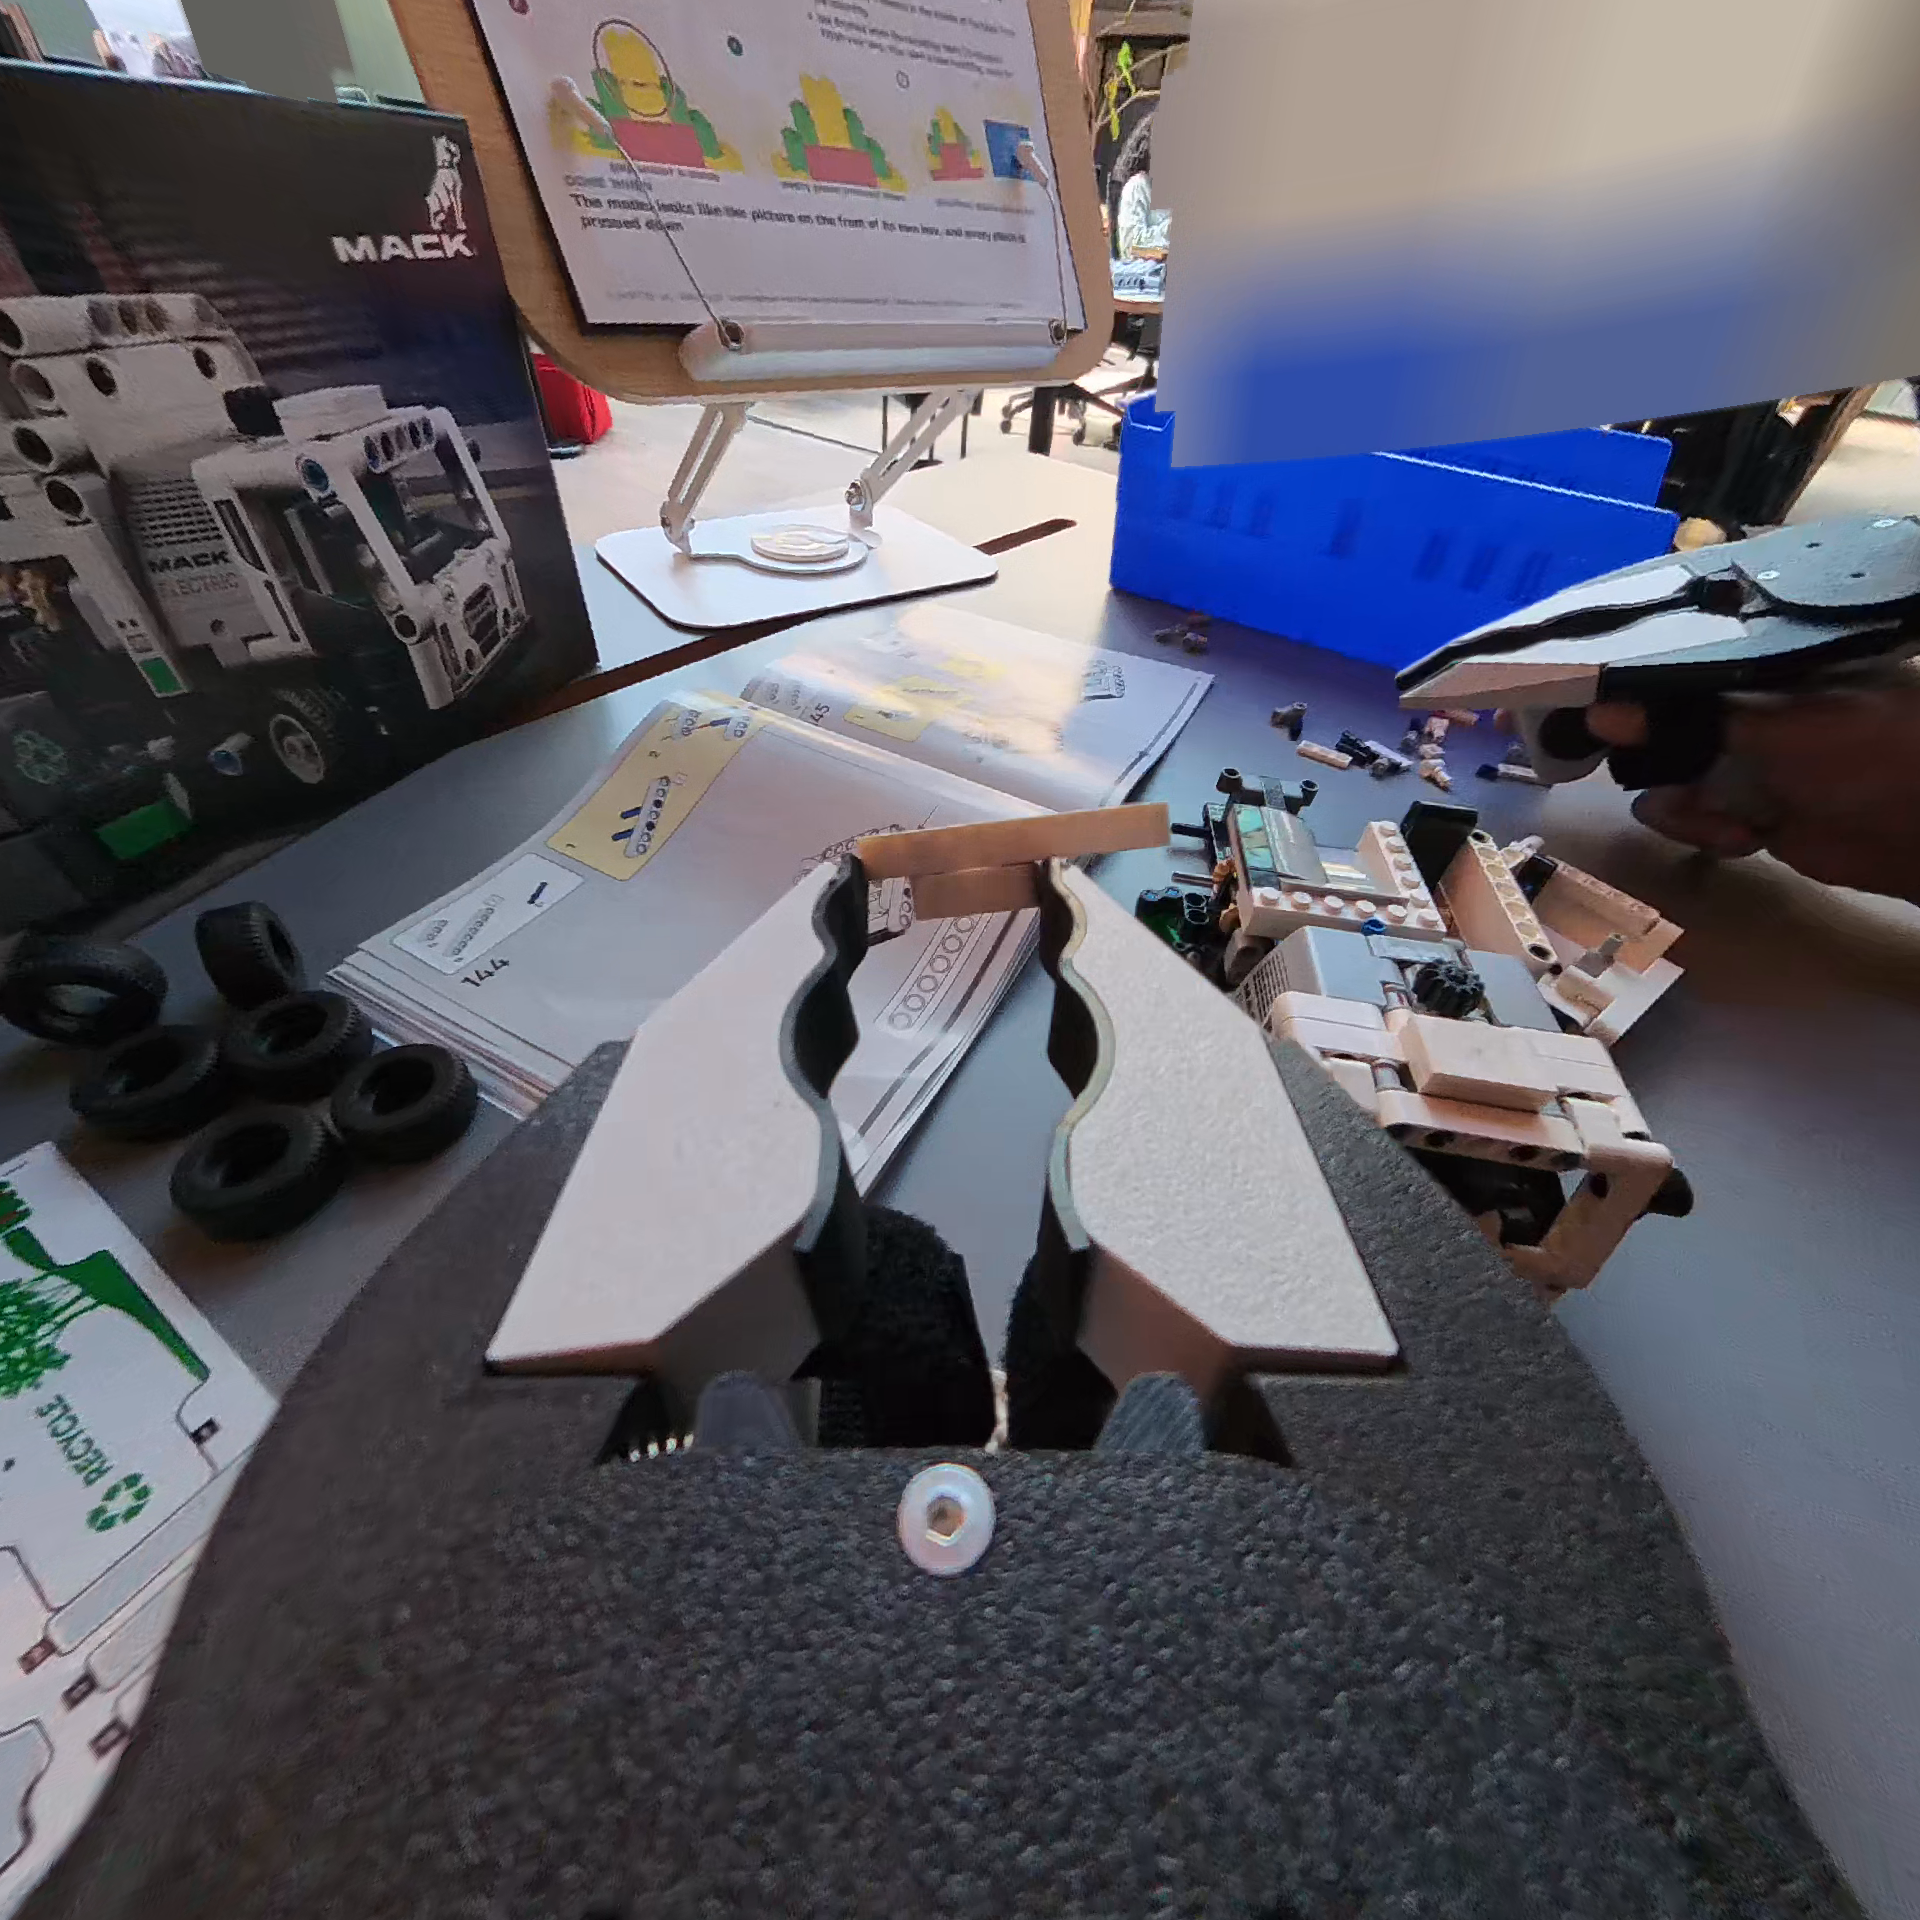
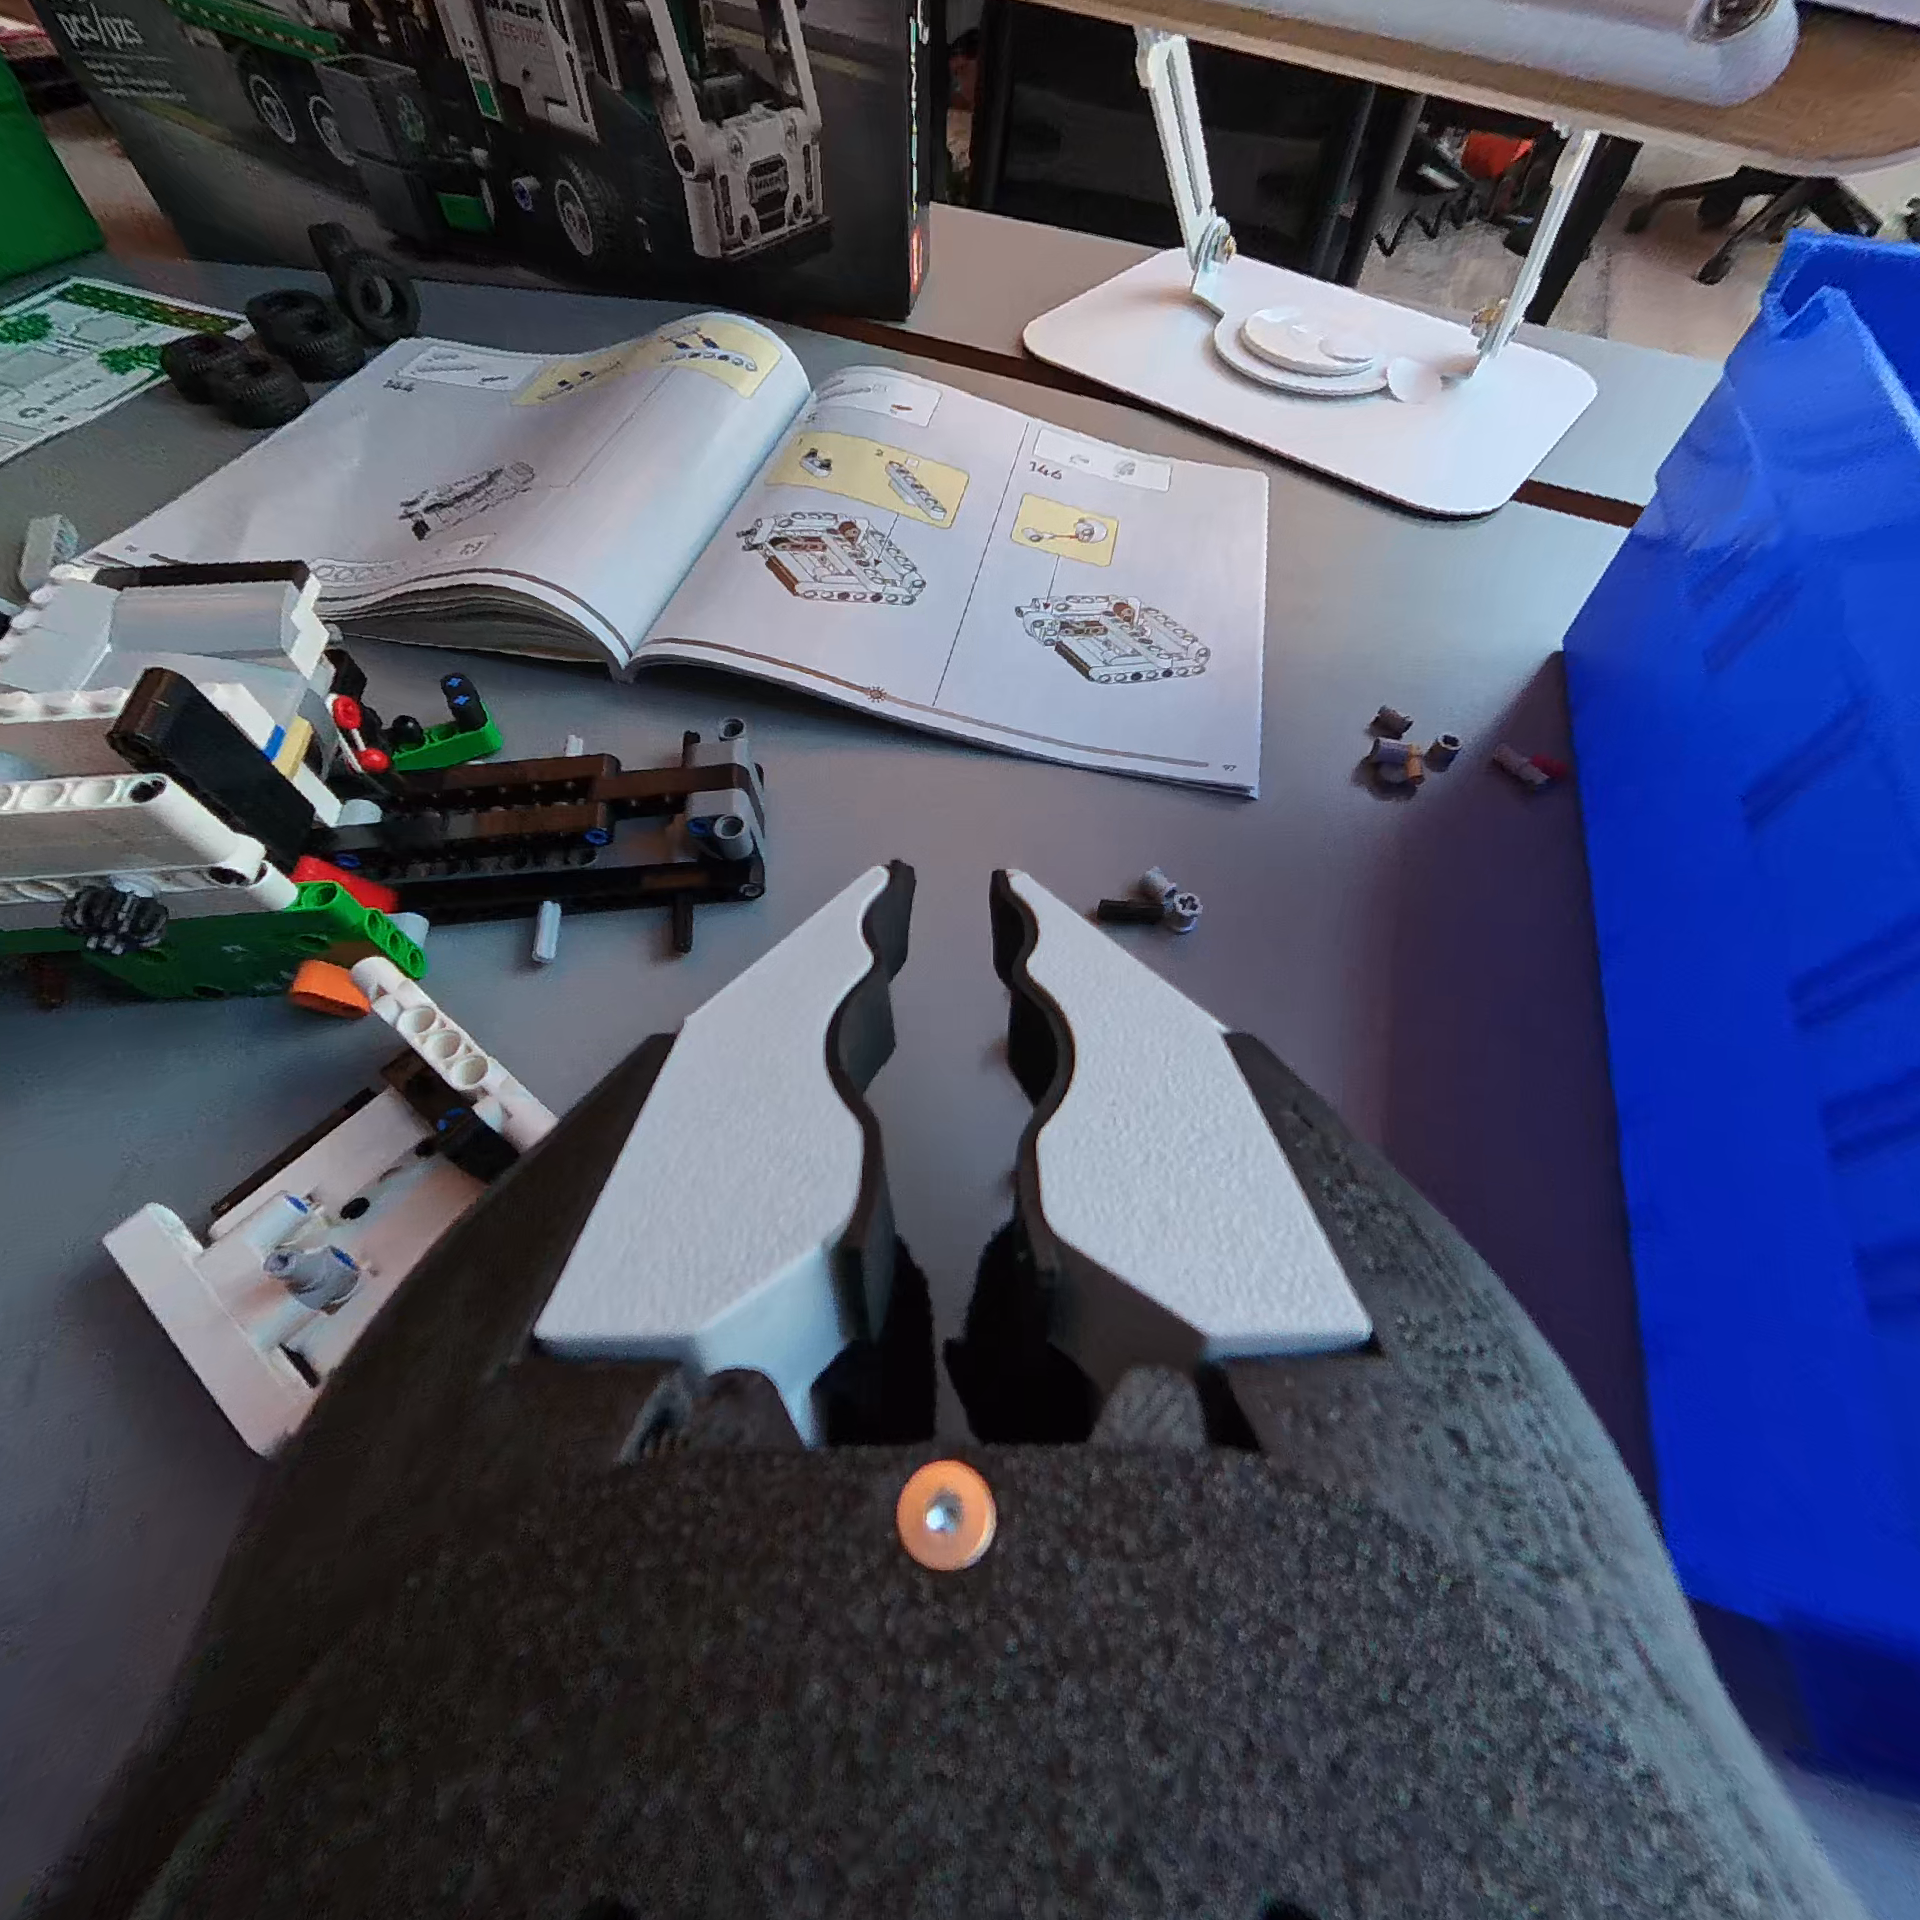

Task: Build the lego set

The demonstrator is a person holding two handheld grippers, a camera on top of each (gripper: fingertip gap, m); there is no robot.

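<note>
My left gripper is shut on a pale tan-white lego beam, held crosswise at the fingertips above the open instruction booklet. The partly built truck model lies on the grey table to its right. In the right wrist view the model lies at the left, with a black frame sticking out toward the middle. My right gripper is open by a narrow gap and empty, low over bare table. A small grey and black pin piece lies just right of its tips. The right gripper also shows at the far right of the left wrist view.
A blue bin stands close on the right. Loose small pins lie near it. Several black tyres and a sticker sheet lie at the left. The set's box and a white document stand stand behind. A white panel sub-assembly lies near my right gripper. Spacing between my two grippers at the tips: around 30 cm.
</note>
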